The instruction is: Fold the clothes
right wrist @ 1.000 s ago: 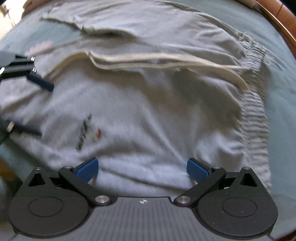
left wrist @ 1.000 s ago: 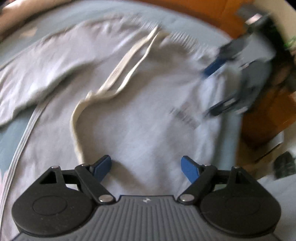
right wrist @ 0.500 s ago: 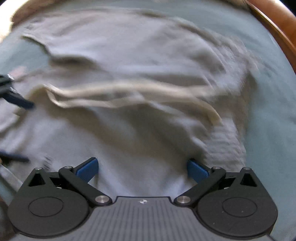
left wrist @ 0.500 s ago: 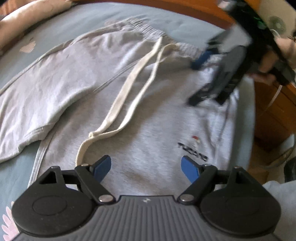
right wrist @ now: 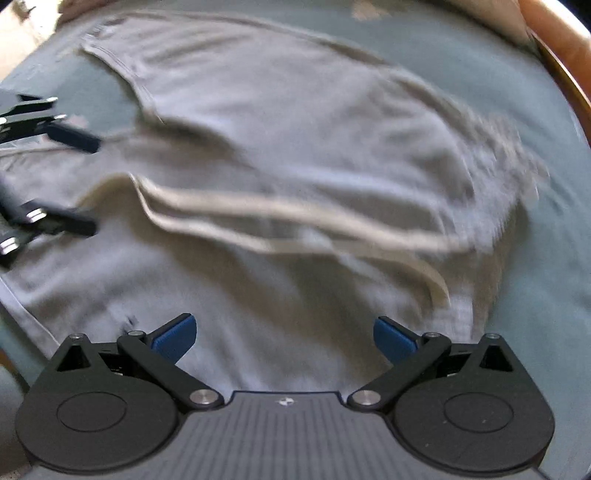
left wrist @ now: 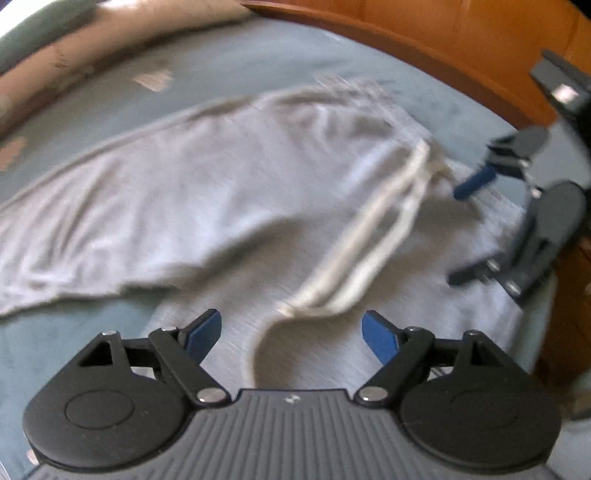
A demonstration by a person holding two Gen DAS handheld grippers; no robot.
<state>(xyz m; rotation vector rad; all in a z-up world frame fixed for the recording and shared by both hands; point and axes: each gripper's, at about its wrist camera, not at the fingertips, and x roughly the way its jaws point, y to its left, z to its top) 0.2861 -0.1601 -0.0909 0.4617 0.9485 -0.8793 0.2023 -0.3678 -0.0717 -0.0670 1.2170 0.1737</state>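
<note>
Light grey shorts [left wrist: 207,206] [right wrist: 280,133] lie spread on a bed, ribbed waistband [left wrist: 373,96] [right wrist: 513,155] at one end. A long cream drawstring [left wrist: 373,229] [right wrist: 280,218] trails across the fabric. My left gripper [left wrist: 291,332] hovers open over the lower cloth near the drawstring's loop, holding nothing. My right gripper [right wrist: 284,334] is open above the near leg, also empty. Each gripper shows in the other's view: the right gripper [left wrist: 461,236] by the waistband, the left gripper [right wrist: 86,184] at the left edge. Both views are motion-blurred.
The shorts rest on a blue-grey bedsheet [left wrist: 258,66] [right wrist: 546,280]. An orange wooden bed frame [left wrist: 424,33] [right wrist: 561,55] curves along the far and right side. A tan pillow [left wrist: 74,66] lies at the far left.
Both grippers have shifted over the shorts, still open. In the left wrist view the waistband and right gripper now sit farther right; the printed logo has left that view.
</note>
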